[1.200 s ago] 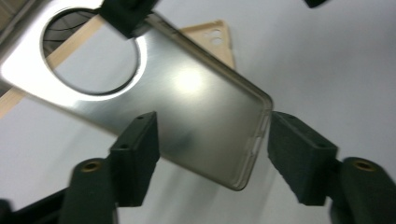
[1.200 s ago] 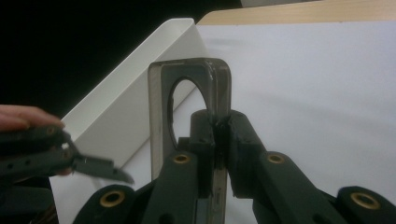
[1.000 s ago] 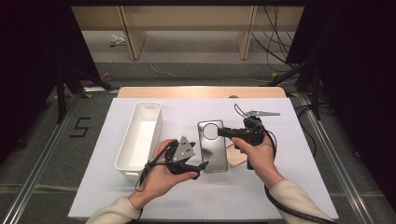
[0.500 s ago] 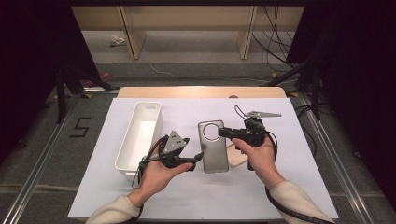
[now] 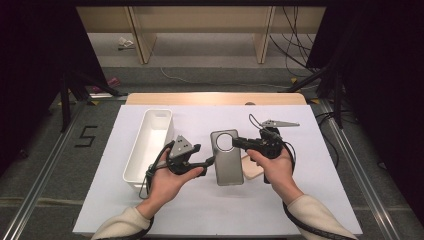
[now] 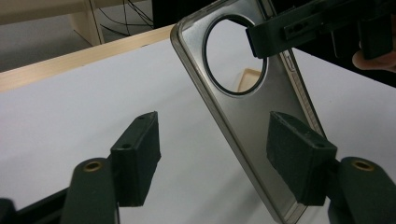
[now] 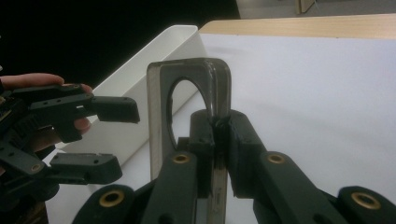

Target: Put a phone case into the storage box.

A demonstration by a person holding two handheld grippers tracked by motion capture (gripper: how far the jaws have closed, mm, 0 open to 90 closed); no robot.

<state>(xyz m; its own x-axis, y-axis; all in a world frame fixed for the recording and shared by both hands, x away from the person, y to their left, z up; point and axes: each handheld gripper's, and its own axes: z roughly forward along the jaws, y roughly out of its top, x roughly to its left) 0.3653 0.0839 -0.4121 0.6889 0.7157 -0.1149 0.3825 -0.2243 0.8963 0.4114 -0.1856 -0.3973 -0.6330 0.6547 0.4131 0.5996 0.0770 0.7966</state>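
Two grippers meet at the phone case (image 5: pixel 227 158): my right gripper (image 5: pixel 239 143) stays clamped on its ring edge, so I'd ease the left gripper (image 6: pixel 212 154), whose gaping jaws have just been closing, squarely over its lower edge.

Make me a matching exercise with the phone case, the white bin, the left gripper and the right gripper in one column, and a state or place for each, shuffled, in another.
Things:
1. phone case
2. white bin
3. left gripper
4. right gripper

States or places:
A. shut on an edge beside the round cutout
B. grey, with a round cutout
C. open, jaws closing either side of the case's edge
D. left of the case, nothing visible inside

Pairs: 1-B, 2-D, 3-C, 4-A
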